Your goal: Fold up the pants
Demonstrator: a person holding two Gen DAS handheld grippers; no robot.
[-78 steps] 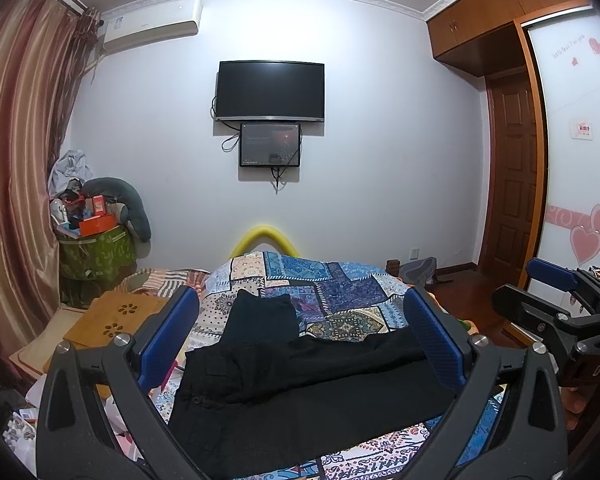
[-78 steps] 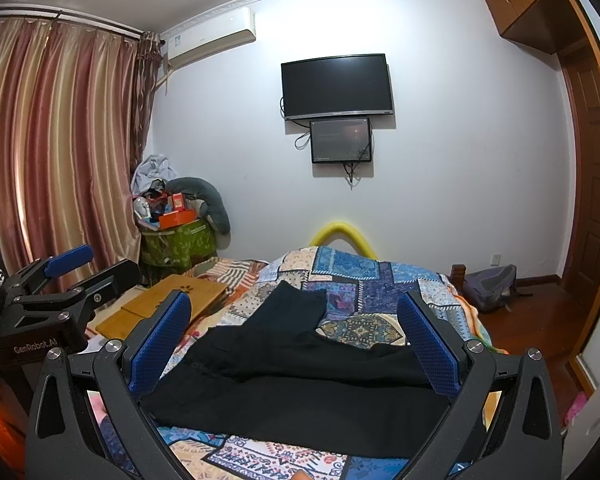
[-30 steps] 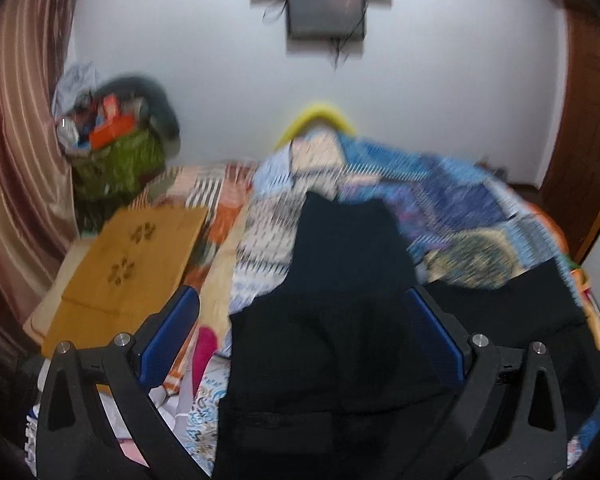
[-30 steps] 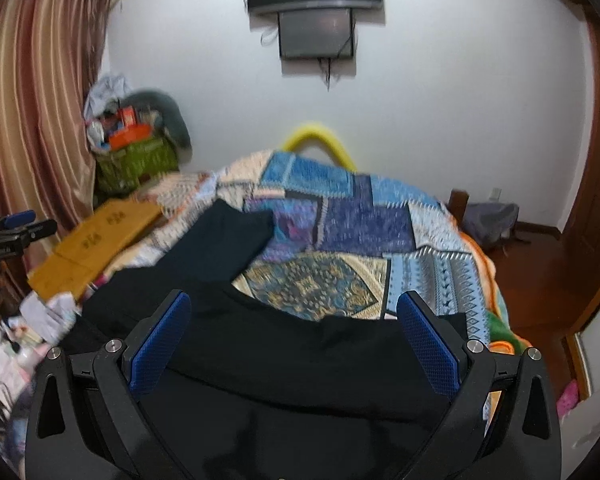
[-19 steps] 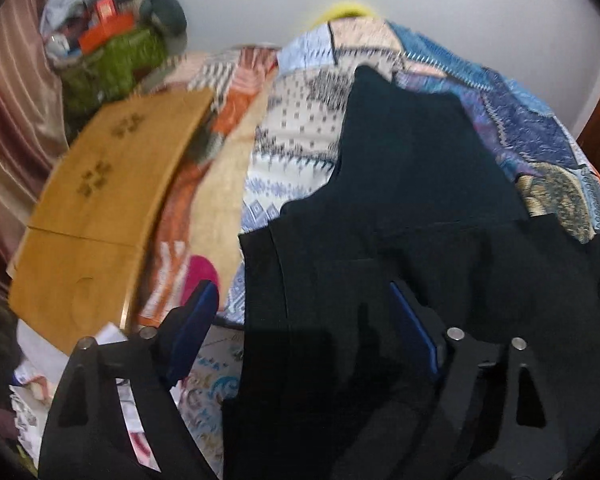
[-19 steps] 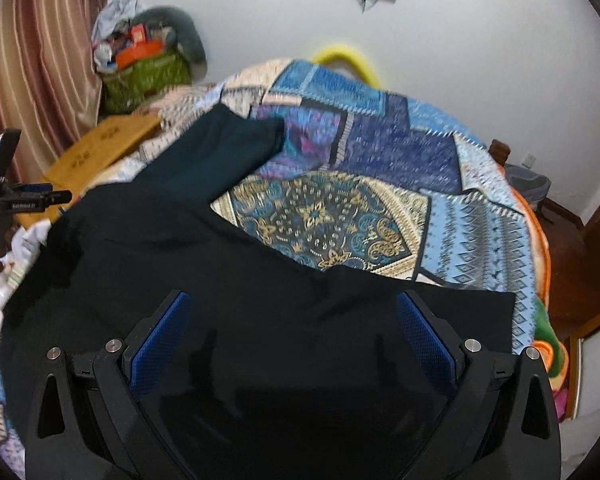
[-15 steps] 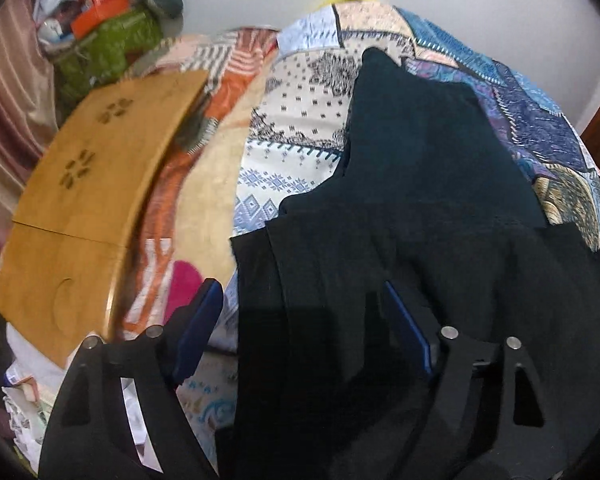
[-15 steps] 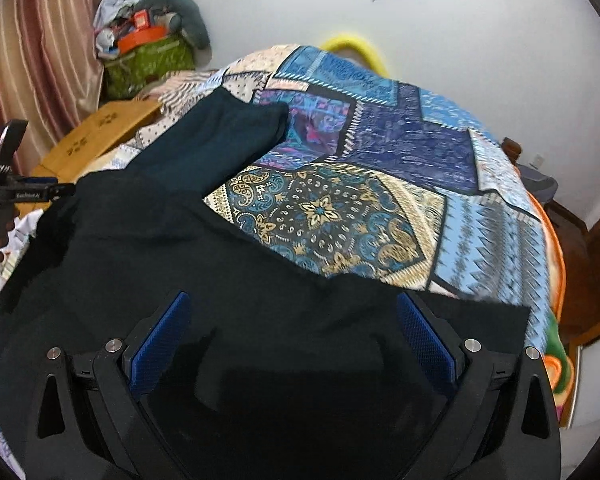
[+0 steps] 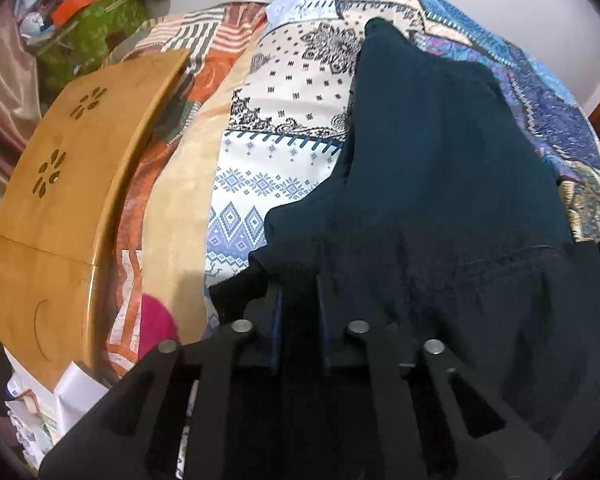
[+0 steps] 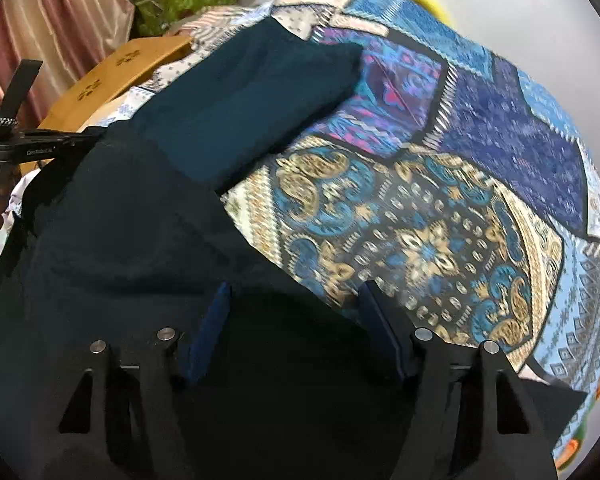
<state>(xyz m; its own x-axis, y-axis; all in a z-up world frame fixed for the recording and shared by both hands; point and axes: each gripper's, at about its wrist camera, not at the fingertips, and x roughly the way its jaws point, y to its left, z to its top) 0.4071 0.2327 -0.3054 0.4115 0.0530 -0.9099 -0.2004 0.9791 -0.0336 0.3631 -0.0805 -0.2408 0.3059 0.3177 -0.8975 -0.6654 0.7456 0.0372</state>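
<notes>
Left wrist: left gripper (image 9: 298, 300) just clenched on the pants (image 9: 440, 208), pinching cloth at the near edge. Spread over the quilt (image 9: 284, 128), one leg lying far.

Right wrist: right gripper (image 10: 296, 312) closing astride the pants (image 10: 140, 240), not yet pinching. Soft, limp, probably light; best taken by edges.

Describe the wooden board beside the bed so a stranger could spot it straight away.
Start at the bed with the patchwork quilt and the dark pants spread on it. Along its left edge, near the striped curtain, lies the wooden board. It alone is plain honey-coloured, curved, with two flower-shaped cut-outs.
</notes>
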